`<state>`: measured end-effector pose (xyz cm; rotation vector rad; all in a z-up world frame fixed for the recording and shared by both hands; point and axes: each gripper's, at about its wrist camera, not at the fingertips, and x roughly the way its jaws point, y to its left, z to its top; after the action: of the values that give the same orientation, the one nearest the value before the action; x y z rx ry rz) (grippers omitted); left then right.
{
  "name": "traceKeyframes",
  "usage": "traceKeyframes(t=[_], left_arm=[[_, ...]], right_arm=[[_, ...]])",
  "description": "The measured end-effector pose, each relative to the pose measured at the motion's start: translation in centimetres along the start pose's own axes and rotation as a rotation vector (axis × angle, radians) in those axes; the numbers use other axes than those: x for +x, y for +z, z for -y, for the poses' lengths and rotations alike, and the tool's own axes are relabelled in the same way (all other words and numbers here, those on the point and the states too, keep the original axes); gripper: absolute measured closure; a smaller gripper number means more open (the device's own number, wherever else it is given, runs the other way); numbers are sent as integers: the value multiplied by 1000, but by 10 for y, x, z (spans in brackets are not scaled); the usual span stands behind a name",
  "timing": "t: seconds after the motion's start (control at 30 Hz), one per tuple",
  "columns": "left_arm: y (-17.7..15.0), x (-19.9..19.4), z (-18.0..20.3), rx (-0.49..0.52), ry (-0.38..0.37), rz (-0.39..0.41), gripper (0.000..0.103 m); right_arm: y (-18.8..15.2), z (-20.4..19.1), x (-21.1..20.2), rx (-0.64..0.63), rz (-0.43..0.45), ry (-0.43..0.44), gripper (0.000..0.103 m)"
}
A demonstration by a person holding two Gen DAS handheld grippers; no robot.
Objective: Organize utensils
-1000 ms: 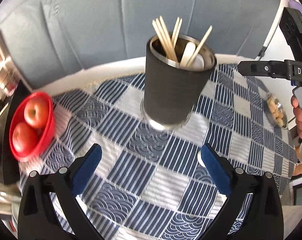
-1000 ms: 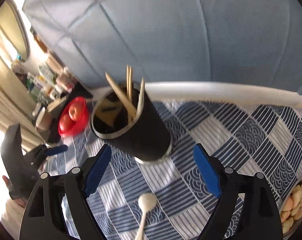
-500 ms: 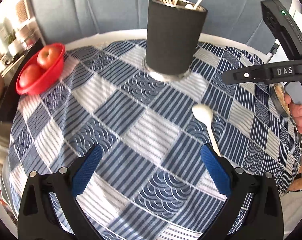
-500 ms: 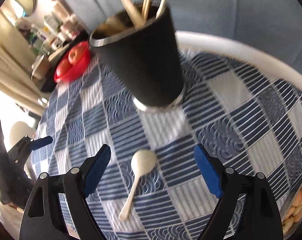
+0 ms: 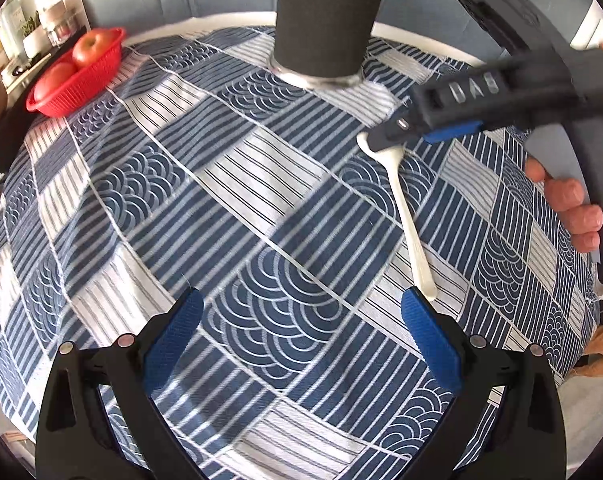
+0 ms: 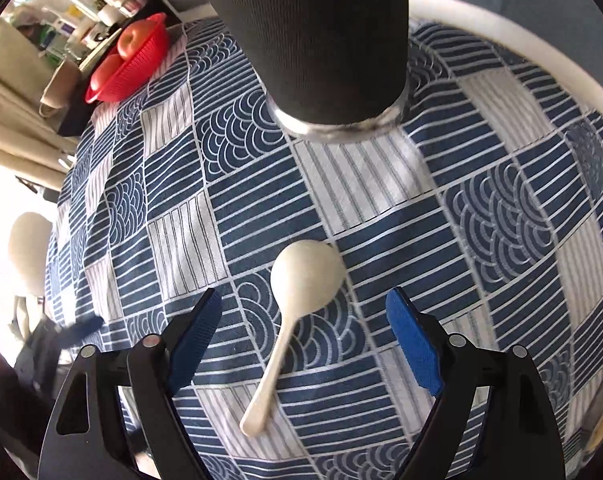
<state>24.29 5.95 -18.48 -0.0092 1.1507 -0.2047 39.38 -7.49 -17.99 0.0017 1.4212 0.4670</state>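
Both pairs of tongs have been dropping toward the cloth-covered surface point(image 5: 229, 184) over the past second, so the black utensil holder point(image 6: 313, 36), seen whole a moment ago with its sticks poking out, is now filling the top of each view with only its dark wall and metal foot showing. Right tongs point(image 6: 303, 334) are hanging just above the white spoon point(image 6: 297, 300), its bowl lying between the two blue pads, which are standing wide apart and touching nothing; the jaws have just been easing slightly narrower. From the left wrist view, the right tongs point(image 5: 421, 136) are reaching in from the right edge, blurred, their tip over the bowl of the spoon point(image 5: 409, 224), with a person's hand point(image 5: 569, 200) wrapped around the handle. Left tongs point(image 5: 301, 332) are also gaping wide and empty, poised over a wave-patterned square of the blue-and-white cloth, the spoon's handle end lying just beside the right-hand pad point(image 5: 429, 336). The spoon is lying flat on the cloth in front of the holder, bowl toward it, handle pointing away. A red basket point(image 5: 73, 84) of apples point(image 5: 91, 46) is sitting at the far left edge of the surface, well apart from the spoon.
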Motion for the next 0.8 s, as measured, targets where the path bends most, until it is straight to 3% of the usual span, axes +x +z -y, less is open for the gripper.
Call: traceKeyframes(t=[0.27,0.37,0.4,0.53,0.63,0.7,0.8], left_arm=[[-5,21,22,3,-35,-35,6],[-3,26,31,10,-54,-42,6],[-1,28,34,11,-57,-42,6],[5,34,48,29,-60,-44,6],[11,39,62,63,-56,-43,6],[14,40,72,90,-55,-41,10],[16,39,82,125,-9,-32,25]], right_arm=[[5,-14,21,14,-41,-38,33],[7,-20,21,-10,-23,-98,52],[7,-19,19,-14,-19,-117,65],[7,-13,16,-16,-30,-72,65],[6,4,12,55,-37,3,65],[5,13,10,102,-39,55,65],[1,34,8,203,-49,173,65]])
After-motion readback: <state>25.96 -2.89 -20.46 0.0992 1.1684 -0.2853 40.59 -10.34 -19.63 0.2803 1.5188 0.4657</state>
